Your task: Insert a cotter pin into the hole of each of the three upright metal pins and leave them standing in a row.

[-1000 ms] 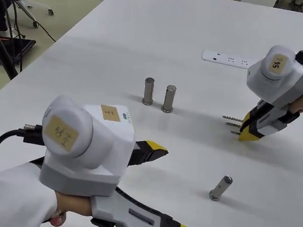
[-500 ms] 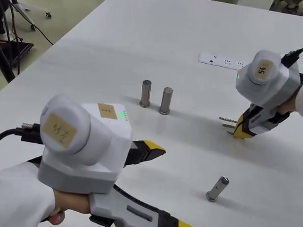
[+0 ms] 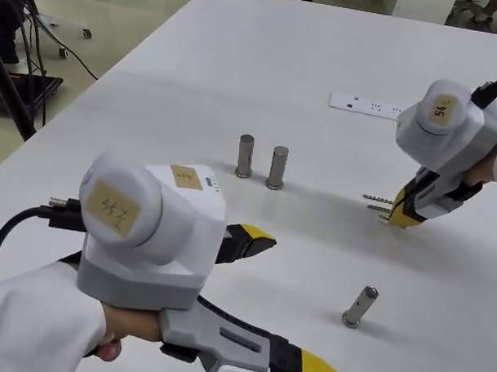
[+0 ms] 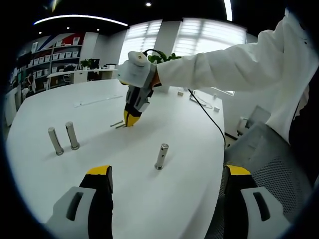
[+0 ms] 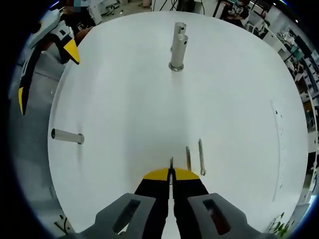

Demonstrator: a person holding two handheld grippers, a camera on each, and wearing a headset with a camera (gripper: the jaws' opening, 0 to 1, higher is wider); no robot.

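Two upright metal pins (image 3: pixel 245 156) (image 3: pixel 277 167) stand side by side mid-table, also in the right gripper view (image 5: pixel 177 47). A third metal pin (image 3: pixel 360 307) stands alone nearer the front right, visible in the left gripper view (image 4: pixel 160 156). My right gripper (image 3: pixel 397 216) rests low at the table with its jaws shut on a thin cotter pin (image 5: pixel 171 167). Two more cotter pins (image 5: pixel 188 158) (image 5: pixel 201 157) lie on the table just beside its tips. My left gripper (image 3: pixel 255 240) hovers open over the near left of the table, nothing between its fingers (image 4: pixel 99 179).
A white power strip (image 3: pixel 364 104) lies flat at the back right. The white table (image 3: pixel 195 86) stretches wide; its left edge drops to a floor with cables and a stand. A person's white sleeve (image 4: pixel 234 64) reaches in behind the right gripper.
The head camera has shifted a little. Both grippers and the metal pins keep their places.
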